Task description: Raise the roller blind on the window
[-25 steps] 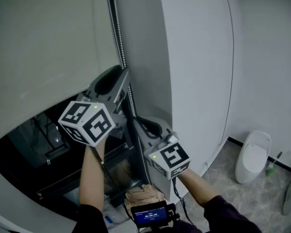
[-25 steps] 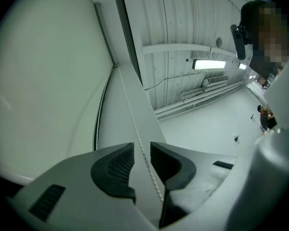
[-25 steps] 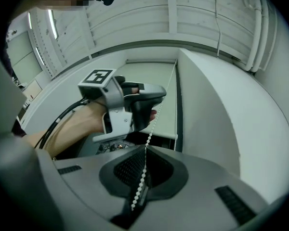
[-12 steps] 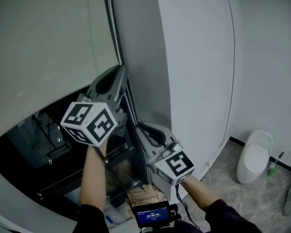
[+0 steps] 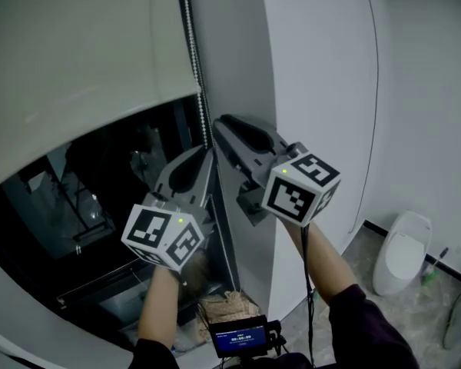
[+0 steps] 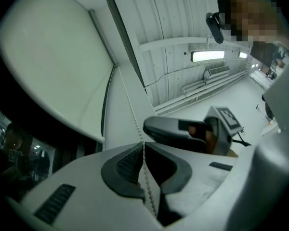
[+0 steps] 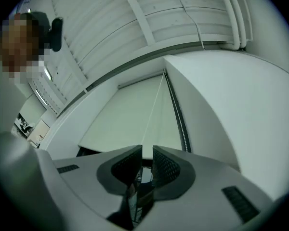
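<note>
Right now my left gripper [image 6: 143, 147], whose jaws have just been closing, pinches the bead chain [image 6: 129, 110] beside the roller blind [image 5: 77, 52], which is partly raised. My right gripper [image 7: 147, 150] is higher, jaws slightly apart, gripping nothing. If the left slips before the right bites, I judge the blind could drop. I cannot tell whether the chain lies between the right pads, and its lower loop is hidden.

Probably a bathroom: a white toilet [image 5: 402, 246] stands on grey floor tiles [image 5: 432, 314].
</note>
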`<state>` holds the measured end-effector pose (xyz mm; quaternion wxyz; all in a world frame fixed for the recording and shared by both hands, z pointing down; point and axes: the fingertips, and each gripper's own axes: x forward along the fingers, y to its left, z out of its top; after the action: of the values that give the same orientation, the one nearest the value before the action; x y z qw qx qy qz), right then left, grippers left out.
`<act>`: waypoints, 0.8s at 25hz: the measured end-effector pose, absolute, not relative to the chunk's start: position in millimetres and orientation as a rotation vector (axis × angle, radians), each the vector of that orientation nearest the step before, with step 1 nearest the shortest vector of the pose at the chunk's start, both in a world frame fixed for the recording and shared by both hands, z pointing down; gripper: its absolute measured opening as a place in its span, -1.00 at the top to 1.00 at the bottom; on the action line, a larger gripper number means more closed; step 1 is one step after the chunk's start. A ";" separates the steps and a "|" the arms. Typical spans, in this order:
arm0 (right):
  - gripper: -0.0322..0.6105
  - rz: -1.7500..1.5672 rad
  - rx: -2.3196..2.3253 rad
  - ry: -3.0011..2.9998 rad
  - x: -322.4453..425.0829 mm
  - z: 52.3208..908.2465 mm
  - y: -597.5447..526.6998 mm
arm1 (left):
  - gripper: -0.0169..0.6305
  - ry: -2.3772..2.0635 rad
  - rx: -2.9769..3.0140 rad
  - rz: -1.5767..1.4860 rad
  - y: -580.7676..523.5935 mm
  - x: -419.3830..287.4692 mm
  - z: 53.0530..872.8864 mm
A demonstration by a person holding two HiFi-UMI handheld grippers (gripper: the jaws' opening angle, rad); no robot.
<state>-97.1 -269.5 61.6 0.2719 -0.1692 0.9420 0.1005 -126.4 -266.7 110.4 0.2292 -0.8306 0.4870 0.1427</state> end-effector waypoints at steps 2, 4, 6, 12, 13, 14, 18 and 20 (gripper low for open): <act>0.73 0.237 -0.415 2.534 -100.5 42.9 -270.6 | 0.89 1.337 -2.306 0.404 -260.7 -125.5 121.8; 0.70 0.232 -0.391 2.533 -104.3 26.9 -273.9 | 0.89 1.335 -2.311 0.393 -256.1 -122.8 132.0; 0.70 0.212 -0.376 2.528 -107.7 15.0 -278.1 | 0.89 1.339 -2.320 0.369 -256.6 -120.1 145.2; 0.70 0.152 -0.313 2.522 -114.5 8.0 -276.7 | 0.89 1.352 -2.426 0.303 -272.6 -115.9 206.2; 0.70 0.162 -0.318 2.526 -115.2 7.6 -276.5 | 0.89 1.353 -2.448 0.297 -273.3 -113.3 217.1; 0.70 0.172 -0.332 2.531 -115.7 7.1 -277.3 | 0.89 1.355 -2.470 0.296 -273.2 -111.0 227.0; 0.82 0.190 -0.422 2.537 -115.1 9.6 -286.6 | 0.89 1.350 -2.524 0.315 -268.1 -106.9 251.2; 0.84 0.210 -0.443 2.538 -115.0 11.6 -287.8 | 0.89 1.339 -2.541 0.343 -266.5 -108.8 252.9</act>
<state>-115.0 -287.8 11.6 0.2749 -0.1646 0.9441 0.0781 -108.8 -266.5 252.9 0.1242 -0.8716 0.4593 0.1176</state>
